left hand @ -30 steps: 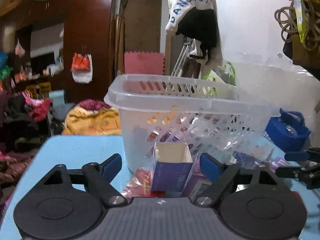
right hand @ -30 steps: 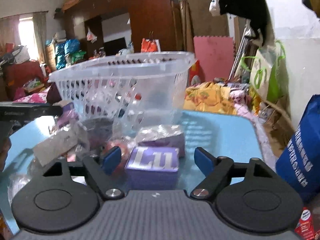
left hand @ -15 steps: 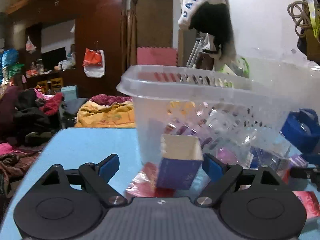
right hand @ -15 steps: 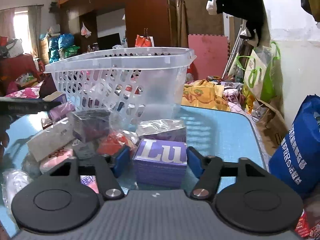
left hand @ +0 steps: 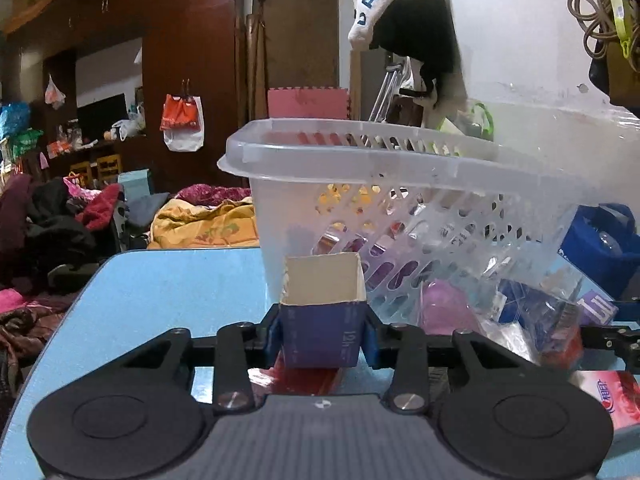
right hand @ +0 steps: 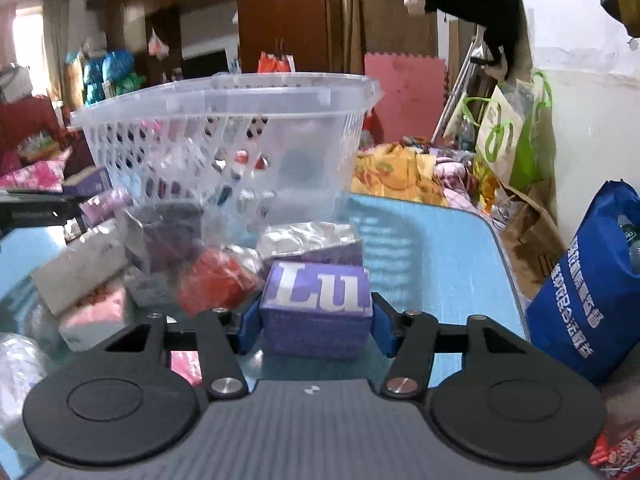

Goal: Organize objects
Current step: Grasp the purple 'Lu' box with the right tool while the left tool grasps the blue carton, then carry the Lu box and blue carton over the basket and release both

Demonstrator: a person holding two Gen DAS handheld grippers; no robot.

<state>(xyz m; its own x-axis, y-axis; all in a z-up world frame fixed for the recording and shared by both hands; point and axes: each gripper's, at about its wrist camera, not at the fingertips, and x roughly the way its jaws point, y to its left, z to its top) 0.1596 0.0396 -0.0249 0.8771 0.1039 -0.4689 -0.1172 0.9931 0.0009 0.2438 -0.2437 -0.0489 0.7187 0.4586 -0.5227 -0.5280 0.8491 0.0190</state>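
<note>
Left: our left tool (left hand: 323, 334) has just closed on an open-topped dark blue carton (left hand: 322, 320), near the counter's (left hand: 168, 280) left edge before the clear basket (left hand: 360, 152). Right: our right tool (right hand: 316, 326) grips a purple box (right hand: 316, 312). Neither is basketed yet; many packets (right hand: 216, 280) remain loose between.

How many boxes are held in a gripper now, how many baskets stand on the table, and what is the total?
Boxes held: 2, open dark purple box and Lu box
Clear basket: 1
Total: 3
</note>
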